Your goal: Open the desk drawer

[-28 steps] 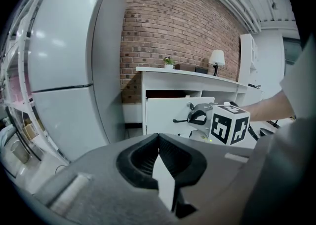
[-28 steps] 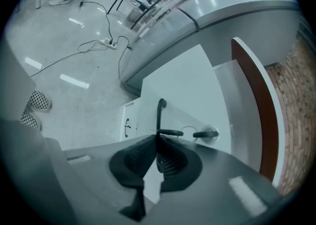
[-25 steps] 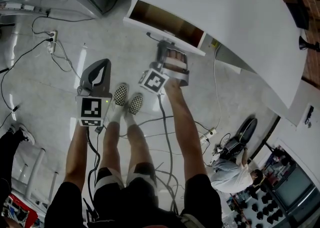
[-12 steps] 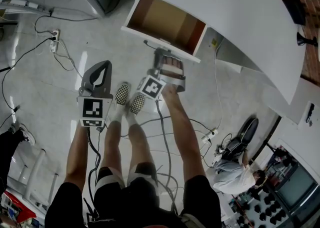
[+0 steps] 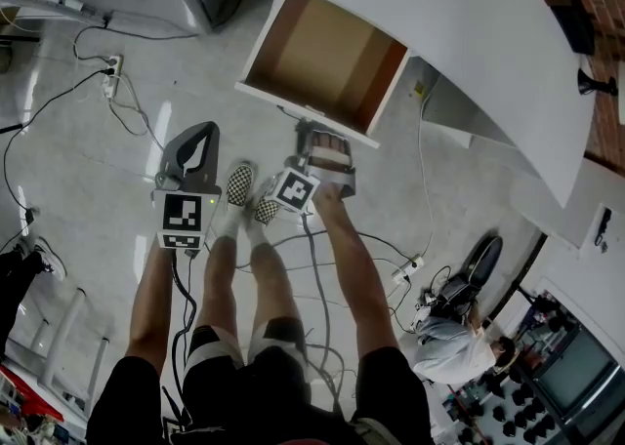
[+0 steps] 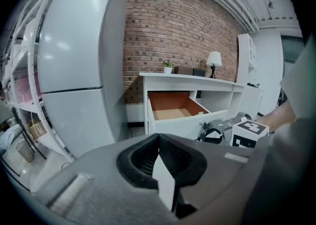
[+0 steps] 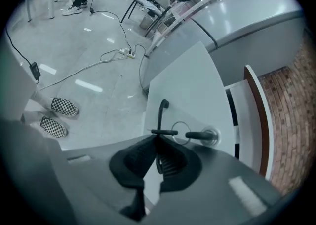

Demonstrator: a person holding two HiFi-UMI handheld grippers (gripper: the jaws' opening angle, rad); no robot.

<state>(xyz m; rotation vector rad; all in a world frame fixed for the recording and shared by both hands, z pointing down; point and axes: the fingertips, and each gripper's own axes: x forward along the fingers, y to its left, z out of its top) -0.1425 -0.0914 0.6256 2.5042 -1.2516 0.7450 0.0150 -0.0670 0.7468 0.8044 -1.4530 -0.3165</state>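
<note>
The white desk drawer [image 5: 293, 105] stands pulled well out from under the white desk [image 5: 439, 33], and its brown inside shows bare. My right gripper [image 5: 307, 134] is shut on the drawer's black bar handle [image 7: 160, 114], which runs between the pads in the right gripper view. A key [image 7: 200, 135] with a ring [image 7: 180, 132] sits in the drawer front beside the handle. My left gripper [image 5: 201, 130] hangs over the floor left of the drawer, shut on nothing. The left gripper view shows the drawer [image 6: 182, 127] from the side, with the right gripper [image 6: 217, 131] at its front.
Cables and a power strip [image 5: 107, 77] lie on the glossy floor at the left. My checkered shoes [image 5: 249, 194] stand just behind the drawer front. A large white fridge-like cabinet [image 6: 74, 71] rises left of the desk. A lamp [image 6: 214, 61] stands on the desk against the brick wall.
The drawer has slid farther out of the desk, showing more of its brown inside. My right gripper moved back toward my feet with the handle. The left gripper barely shifted.
</note>
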